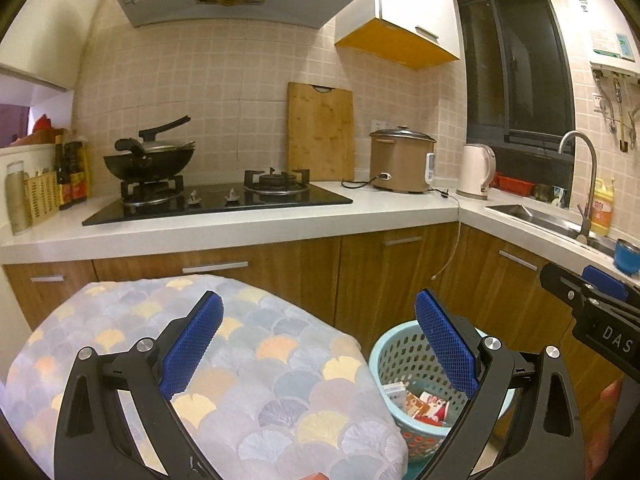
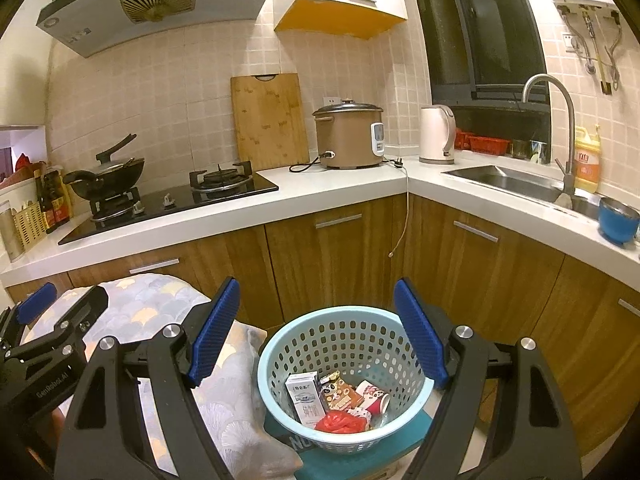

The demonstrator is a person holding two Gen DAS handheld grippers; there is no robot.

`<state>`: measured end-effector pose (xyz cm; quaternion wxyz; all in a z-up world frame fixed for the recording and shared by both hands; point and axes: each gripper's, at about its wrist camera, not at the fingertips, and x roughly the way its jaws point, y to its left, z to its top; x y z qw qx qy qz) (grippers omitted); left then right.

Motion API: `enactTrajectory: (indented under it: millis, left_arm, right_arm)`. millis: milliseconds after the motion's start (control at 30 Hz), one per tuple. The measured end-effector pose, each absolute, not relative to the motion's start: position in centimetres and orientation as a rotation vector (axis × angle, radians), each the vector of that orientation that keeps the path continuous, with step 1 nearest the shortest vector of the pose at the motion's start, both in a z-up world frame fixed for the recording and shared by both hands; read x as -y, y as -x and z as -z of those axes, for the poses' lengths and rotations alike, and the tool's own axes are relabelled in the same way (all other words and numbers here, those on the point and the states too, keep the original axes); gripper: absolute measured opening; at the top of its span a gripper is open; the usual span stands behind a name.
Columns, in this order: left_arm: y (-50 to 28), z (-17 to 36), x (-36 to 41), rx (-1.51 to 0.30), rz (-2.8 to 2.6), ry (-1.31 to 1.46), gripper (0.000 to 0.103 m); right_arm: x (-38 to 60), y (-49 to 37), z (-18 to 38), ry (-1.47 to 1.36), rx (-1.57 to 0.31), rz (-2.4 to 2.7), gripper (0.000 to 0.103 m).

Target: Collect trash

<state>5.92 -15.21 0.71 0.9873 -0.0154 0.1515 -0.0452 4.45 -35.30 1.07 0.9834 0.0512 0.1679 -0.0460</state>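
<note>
A light blue perforated basket (image 2: 344,314) stands low in front of the kitchen cabinets. Inside it lie a white carton (image 2: 306,398), a snack wrapper (image 2: 340,394), a paper cup (image 2: 374,396) and a red plastic scrap (image 2: 340,422). My right gripper (image 2: 317,286) hangs above the basket, open, with nothing between its blue pads. My left gripper (image 1: 318,300) is open too and empty, over a fan-patterned cloth (image 1: 240,360). In the left wrist view the basket (image 1: 396,344) sits to the right, partly behind the right finger. The right gripper (image 1: 580,284) shows at that view's right edge.
A white counter (image 2: 352,184) wraps around the corner, bearing a gas stove (image 2: 172,200) with a wok (image 2: 108,176), a cutting board (image 2: 268,120), a rice cooker (image 2: 348,136), a kettle (image 2: 436,134), a sink (image 2: 504,178) and a blue cup (image 2: 616,220). Wooden cabinets (image 2: 332,256) stand below.
</note>
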Motion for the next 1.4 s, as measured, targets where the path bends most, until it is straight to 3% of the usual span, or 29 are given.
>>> enactTrajectory:
  millis: [1400]
  left_arm:
    - [-4.8, -0.65, 14.96, -0.326, 0.074, 0.033, 0.095]
  right_arm:
    - [35.19, -3.95, -0.81, -0.097, -0.344, 0.096, 0.075]
